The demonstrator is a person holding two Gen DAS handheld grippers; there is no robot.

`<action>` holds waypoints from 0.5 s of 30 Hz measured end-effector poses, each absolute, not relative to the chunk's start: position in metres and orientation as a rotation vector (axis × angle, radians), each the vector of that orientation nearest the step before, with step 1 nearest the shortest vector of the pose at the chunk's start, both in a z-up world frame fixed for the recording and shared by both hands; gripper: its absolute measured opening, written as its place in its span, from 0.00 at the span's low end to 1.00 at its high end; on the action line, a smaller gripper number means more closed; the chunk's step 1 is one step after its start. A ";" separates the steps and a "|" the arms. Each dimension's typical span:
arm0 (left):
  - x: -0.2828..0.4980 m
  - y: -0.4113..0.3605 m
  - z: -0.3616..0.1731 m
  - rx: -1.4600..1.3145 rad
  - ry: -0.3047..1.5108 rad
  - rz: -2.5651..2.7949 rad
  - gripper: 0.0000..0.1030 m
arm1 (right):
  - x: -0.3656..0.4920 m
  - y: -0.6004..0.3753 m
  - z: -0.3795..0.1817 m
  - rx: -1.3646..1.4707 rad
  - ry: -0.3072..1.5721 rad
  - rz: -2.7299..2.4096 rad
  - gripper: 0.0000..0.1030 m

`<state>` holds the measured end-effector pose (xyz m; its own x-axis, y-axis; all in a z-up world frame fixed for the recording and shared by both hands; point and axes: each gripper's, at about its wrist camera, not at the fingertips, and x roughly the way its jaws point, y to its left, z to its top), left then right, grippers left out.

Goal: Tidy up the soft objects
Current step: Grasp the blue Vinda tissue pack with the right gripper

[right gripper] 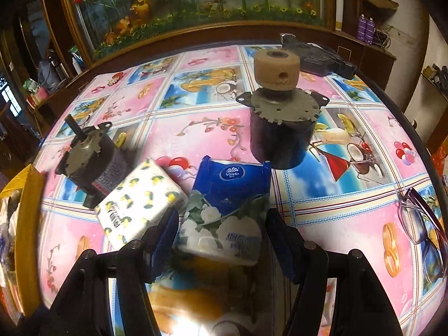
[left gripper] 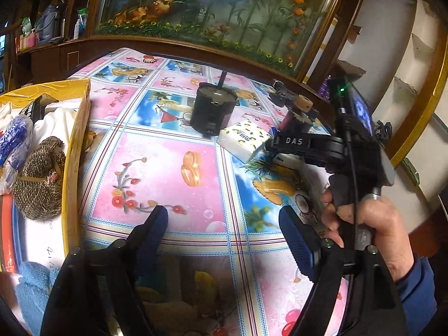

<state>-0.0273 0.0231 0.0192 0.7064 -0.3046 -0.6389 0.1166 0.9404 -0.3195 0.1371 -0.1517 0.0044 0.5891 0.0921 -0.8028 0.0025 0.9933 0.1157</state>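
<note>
Left fingers (left gripper: 224, 224): standing spread over the bare table (left gripper: 173, 168), gripping nothing.
Right fingers (right gripper: 221, 235): standing apart on either side of the blue tissue pack (right gripper: 226, 212), pads not visibly pressing it.
Lemon-print tissue pack (right gripper: 140, 201): lying just left of the right fingers, touching the blue pack.
Yellow box (left gripper: 75, 151): sitting left of the left fingers, holding knitted items (left gripper: 39, 179).

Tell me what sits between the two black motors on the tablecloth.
In the right wrist view, two tissue packs lie between the left motor and the right motor: a lemon-print pack and a blue Vinda pack, side by side.
</note>
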 end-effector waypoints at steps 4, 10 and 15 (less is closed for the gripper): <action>-0.028 0.023 0.019 -0.266 0.750 -0.238 0.78 | 0.136 -0.158 0.005 0.112 0.918 0.054 0.56; -0.027 0.026 0.019 -0.277 0.758 -0.238 0.78 | 0.126 -0.141 0.008 0.077 0.904 0.212 0.56; -0.030 0.025 0.020 -0.260 0.762 -0.248 0.78 | 0.087 -0.113 0.013 0.003 0.971 0.532 0.55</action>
